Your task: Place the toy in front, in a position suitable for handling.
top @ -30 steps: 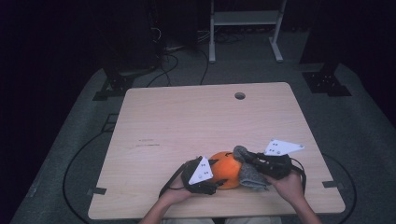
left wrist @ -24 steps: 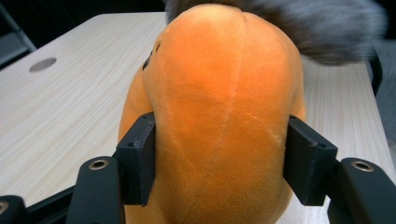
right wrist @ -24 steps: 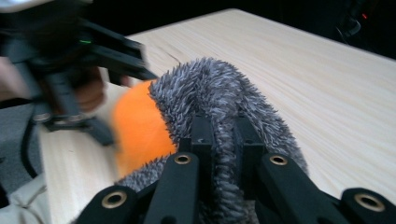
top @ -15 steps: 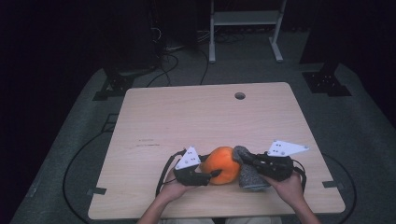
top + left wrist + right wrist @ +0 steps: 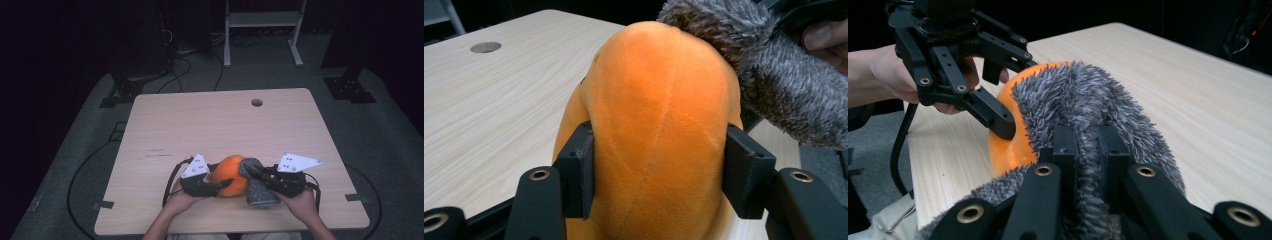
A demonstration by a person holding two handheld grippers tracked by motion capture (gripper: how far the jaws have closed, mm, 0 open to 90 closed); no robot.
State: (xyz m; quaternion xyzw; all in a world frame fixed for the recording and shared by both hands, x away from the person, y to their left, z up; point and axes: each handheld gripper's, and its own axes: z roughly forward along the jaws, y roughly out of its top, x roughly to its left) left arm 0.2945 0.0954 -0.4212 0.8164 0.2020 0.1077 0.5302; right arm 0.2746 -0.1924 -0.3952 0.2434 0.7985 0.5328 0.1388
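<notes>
While I held both pieces at the near edge of the surface (image 5: 175, 120), this entry was taken.
Item: orange plush toy (image 5: 659, 125), resting near edge, centre.
Covering: grey furry fabric (image 5: 1088, 105), draped over the toy's right side, touching it.
Left hand-held gripper (image 5: 659, 172): my jaws had just been closing; pads pressed into the toy's flanks.
Right hand-held gripper (image 5: 1085, 150): nearly closed, pinching a fold of the grey fabric.
Progress: by my judgement, both grips secured; separating or fitting fabric and toy not yet finished.
Change since earlier frame: my left hand-held gripper sat further left, its plate off the toy; more orange showed.
</notes>
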